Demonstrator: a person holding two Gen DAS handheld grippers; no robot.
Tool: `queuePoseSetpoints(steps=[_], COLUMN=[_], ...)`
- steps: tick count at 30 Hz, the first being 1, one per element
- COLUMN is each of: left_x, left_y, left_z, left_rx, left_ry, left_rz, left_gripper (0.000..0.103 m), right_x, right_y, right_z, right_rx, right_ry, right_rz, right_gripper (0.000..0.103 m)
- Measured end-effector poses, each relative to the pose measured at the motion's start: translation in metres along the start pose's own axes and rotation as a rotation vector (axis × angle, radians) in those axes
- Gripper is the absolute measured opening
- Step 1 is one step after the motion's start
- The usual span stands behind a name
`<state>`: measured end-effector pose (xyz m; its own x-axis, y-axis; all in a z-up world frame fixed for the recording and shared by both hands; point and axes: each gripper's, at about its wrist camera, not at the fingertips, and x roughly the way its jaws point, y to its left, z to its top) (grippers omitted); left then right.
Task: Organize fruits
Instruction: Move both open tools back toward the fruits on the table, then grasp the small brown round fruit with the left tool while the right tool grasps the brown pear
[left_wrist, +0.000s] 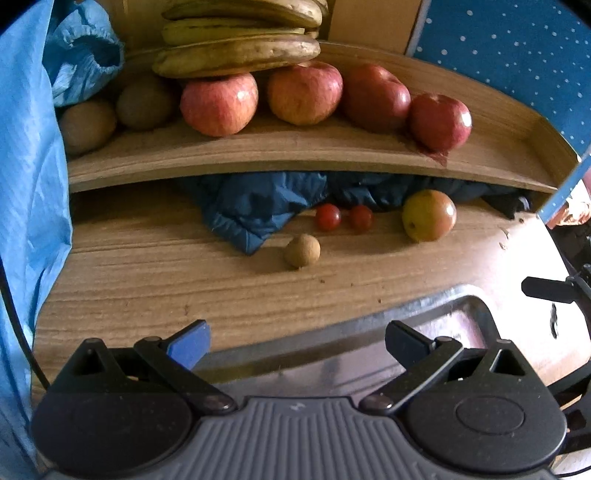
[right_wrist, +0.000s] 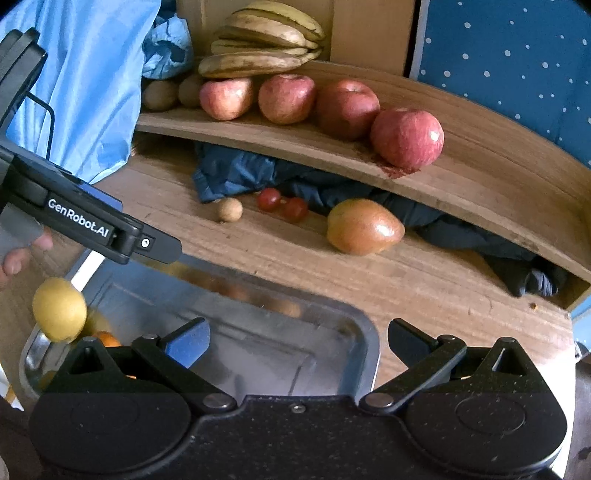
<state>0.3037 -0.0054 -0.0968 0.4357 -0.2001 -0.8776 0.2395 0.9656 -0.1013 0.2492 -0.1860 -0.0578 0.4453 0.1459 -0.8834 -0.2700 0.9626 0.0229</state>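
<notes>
A wooden shelf (left_wrist: 295, 155) holds bananas (left_wrist: 236, 55), several red apples (left_wrist: 219, 103) and kiwis (left_wrist: 86, 125); the shelf also shows in the right wrist view (right_wrist: 480, 177). On the table below lie a green-red apple (left_wrist: 428, 216), two cherry tomatoes (left_wrist: 328, 217) and a small brown longan (left_wrist: 301, 250). My left gripper (left_wrist: 295, 339) is open and empty above a metal tray (left_wrist: 424, 306). My right gripper (right_wrist: 295, 338) is open and empty over the same tray (right_wrist: 365, 332). A yellow fruit (right_wrist: 59, 309) is in the air above the tray's left end, under the left gripper's body (right_wrist: 85, 225).
A dark blue cloth (left_wrist: 251, 206) is stuffed under the shelf. A light blue plastic bag (left_wrist: 29, 184) hangs at the left. A dotted blue panel (right_wrist: 517, 66) stands at the back right. An orange fruit (right_wrist: 107, 338) lies in the tray.
</notes>
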Motion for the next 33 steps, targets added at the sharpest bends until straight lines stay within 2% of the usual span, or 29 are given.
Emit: queuePoseSetpoints(steps=[12, 33], left_x=[0.024, 0.059], left_y=[-0.012, -0.008], left_z=[0.017, 0.044], left_rx=[-0.033, -0.085], left_ry=[0.016, 0.036], left_rz=[0.035, 0.077], left_gripper=[0.103, 0.102], right_x=[0.028, 0.083], right_y=[-0.030, -0.067], right_z=[0.021, 0.059], right_rx=[-0.023, 0.029], right_ry=[-0.004, 0.013], right_rz=[0.009, 0.014], right_gripper=[0.102, 0.102])
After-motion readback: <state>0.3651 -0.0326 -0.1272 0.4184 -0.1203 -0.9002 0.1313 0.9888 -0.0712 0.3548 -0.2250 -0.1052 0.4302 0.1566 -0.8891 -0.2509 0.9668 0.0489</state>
